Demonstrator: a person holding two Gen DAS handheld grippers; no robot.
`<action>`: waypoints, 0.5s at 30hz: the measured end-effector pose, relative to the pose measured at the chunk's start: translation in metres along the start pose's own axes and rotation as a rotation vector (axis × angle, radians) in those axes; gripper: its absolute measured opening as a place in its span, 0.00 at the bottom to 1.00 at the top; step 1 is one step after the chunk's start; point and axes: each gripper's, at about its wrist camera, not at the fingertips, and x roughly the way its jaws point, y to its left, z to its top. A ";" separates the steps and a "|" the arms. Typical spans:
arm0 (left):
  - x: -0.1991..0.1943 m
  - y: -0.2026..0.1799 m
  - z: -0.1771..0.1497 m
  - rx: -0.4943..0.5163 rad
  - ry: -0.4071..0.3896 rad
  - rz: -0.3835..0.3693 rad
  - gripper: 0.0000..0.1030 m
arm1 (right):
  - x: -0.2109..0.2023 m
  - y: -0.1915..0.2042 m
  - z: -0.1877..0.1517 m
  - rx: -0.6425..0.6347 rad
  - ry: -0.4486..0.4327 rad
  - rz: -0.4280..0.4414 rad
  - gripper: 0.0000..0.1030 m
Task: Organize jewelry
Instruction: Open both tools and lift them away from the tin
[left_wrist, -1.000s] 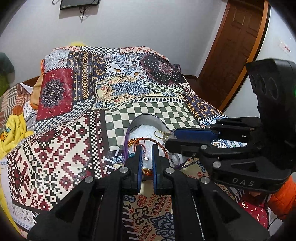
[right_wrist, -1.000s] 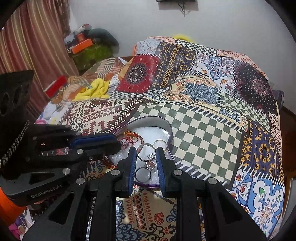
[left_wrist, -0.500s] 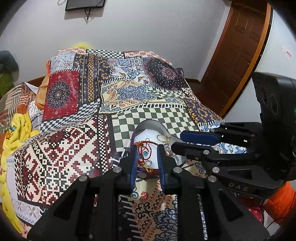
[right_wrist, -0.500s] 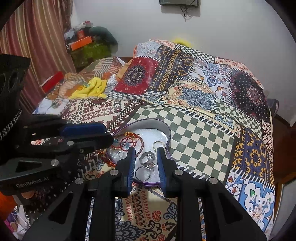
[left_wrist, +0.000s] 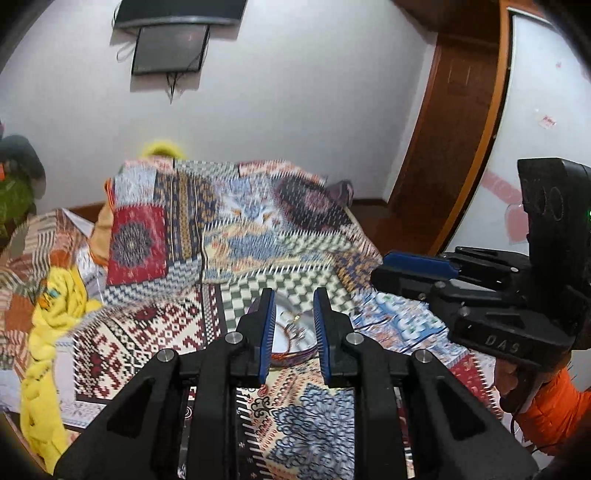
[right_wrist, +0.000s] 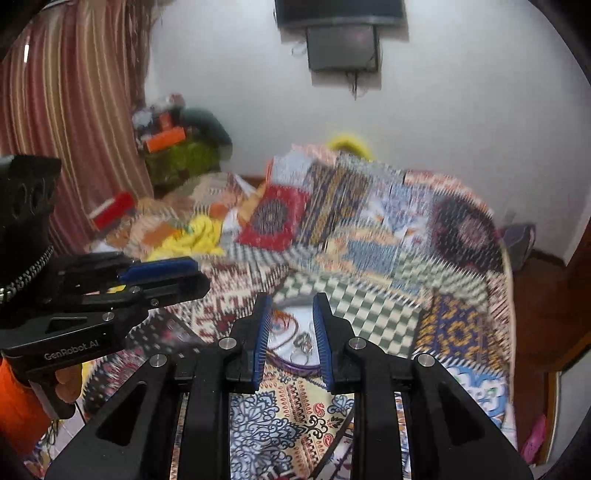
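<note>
A heart-shaped box (left_wrist: 295, 356) with a purple rim and white lining lies on the patchwork bedspread (left_wrist: 155, 332). Red and gold bangles (left_wrist: 284, 328) and silver rings (right_wrist: 303, 341) lie inside it; motion blurs the details. My left gripper (left_wrist: 293, 295) hangs above and short of the box, its jaws a little apart with nothing between the blue pads. My right gripper (right_wrist: 291, 299) hovers the same way over the box (right_wrist: 295, 365), slightly open and empty. Each gripper shows in the other's view: the right gripper (left_wrist: 380, 269) on the right, the left gripper (right_wrist: 201, 275) on the left.
A yellow cloth (left_wrist: 55, 321) lies on the bed's left side beside cluttered bedding. A wooden door (left_wrist: 443, 147) stands to the right, a striped curtain (right_wrist: 55, 129) to the left, a wall screen (left_wrist: 170, 48) behind. Orange sleeves (left_wrist: 546, 413) hold both handles.
Both grippers have lifted and drawn back from the box, so it looks smaller and more wall shows. The left jaws have spread slightly; the right jaws kept their gap.
</note>
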 end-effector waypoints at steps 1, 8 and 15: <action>-0.008 -0.003 0.002 0.006 -0.016 0.003 0.19 | -0.010 0.002 0.002 -0.002 -0.024 -0.004 0.20; -0.085 -0.039 0.010 0.062 -0.210 0.100 0.19 | -0.097 0.024 0.009 0.005 -0.240 -0.044 0.20; -0.151 -0.074 0.000 0.114 -0.393 0.165 0.37 | -0.161 0.054 0.000 -0.017 -0.423 -0.116 0.20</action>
